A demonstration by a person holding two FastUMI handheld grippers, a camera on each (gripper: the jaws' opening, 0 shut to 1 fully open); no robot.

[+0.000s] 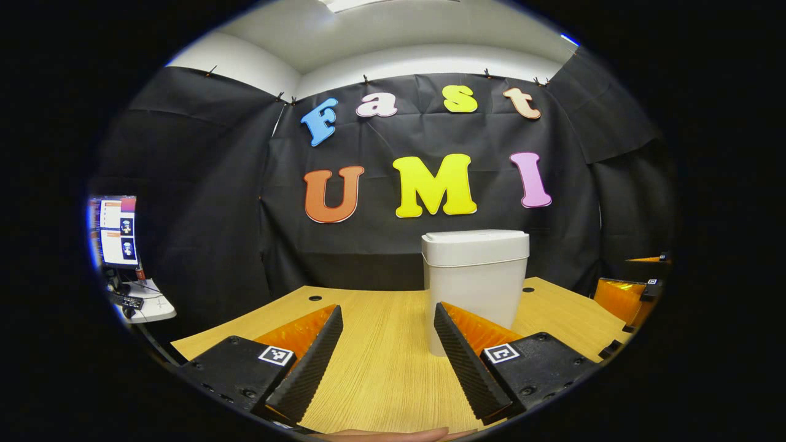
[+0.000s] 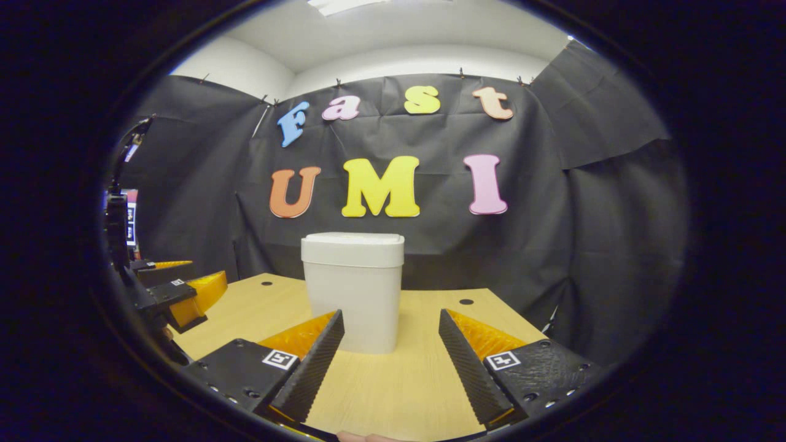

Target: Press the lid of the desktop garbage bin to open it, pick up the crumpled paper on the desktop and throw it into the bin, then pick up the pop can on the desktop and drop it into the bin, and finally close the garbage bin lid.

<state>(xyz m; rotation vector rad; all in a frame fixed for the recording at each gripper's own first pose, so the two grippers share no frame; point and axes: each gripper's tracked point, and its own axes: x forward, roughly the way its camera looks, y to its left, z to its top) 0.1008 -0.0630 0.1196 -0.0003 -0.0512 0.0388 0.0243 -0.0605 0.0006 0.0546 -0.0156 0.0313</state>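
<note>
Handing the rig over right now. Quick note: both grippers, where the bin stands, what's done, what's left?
Left gripper: jaws open, holding nothing, low over the light wooden desktop, facing the bin.
Right gripper: jaws open, holding nothing, also facing the bin.
White plastic desktop garbage bin: upright on the desktop by the back wall, its white lid shut.
Done: nothing that can be seen; the lid is not yet pressed.
Left: press the lid open, bin the crumpled paper, then the pop can, then close the lid.

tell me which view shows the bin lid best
The right gripper view: the garbage bin stands unblocked and its shut lid shows whole. In the left gripper view a finger covers the bin's base.
</note>
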